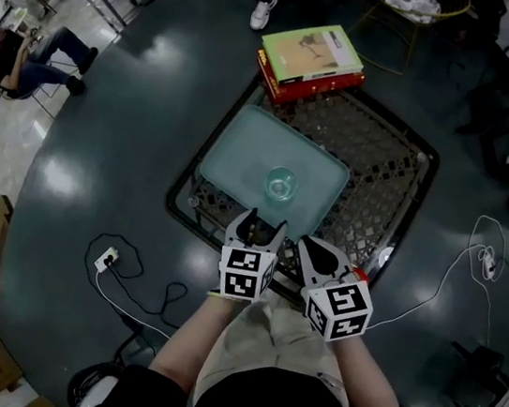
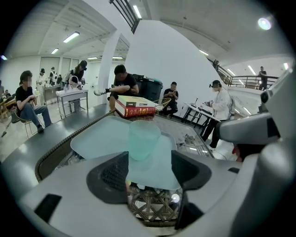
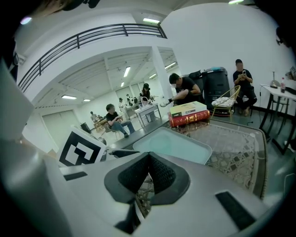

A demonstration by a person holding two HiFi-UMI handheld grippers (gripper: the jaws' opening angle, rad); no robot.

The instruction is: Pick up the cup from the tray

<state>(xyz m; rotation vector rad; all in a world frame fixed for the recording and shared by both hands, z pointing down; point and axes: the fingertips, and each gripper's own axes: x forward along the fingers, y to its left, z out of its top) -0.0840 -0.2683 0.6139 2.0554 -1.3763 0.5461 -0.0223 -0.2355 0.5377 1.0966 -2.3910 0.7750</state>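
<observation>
Where the cup sits: cup point(image 1: 279, 184) stands upright on the tray point(image 1: 235, 143), straight ahead of the left claw point(image 2: 150, 172), just past its tips, not touching.
Left claw: jaws spread, nothing pinched. The cup shows in the gap, but both pads are clear of it.
Right claw point(image 3: 149, 162): jaws pressed together, empty, just to the right of the left claw. The cup is ahead and to its left and does not show in its own view.
Cup build: pale green, see-through, looks empty. Cannot tell whether it is plastic or glass.
Weight: likely light, so one claw should be enough.
Stiffness: if thin plastic, the wall may flex under a hard squeeze. If glass, it is stiff but breakable.
Slip: smooth glossy wall, a bit wider at the rim than at the base, so it could slide down through the pads.
Where to grip: across the side wall at about mid-height or slightly above, one pad on each side. The left claw is already lined up for this.
Risk: a jaw tip bumping the wall could tip the cup or skid it on the smooth tray. The tray might also shift on the woven table top point(image 1: 383, 165).
Books point(image 1: 311, 59): beyond the tray's far edge, well away from both claws.
</observation>
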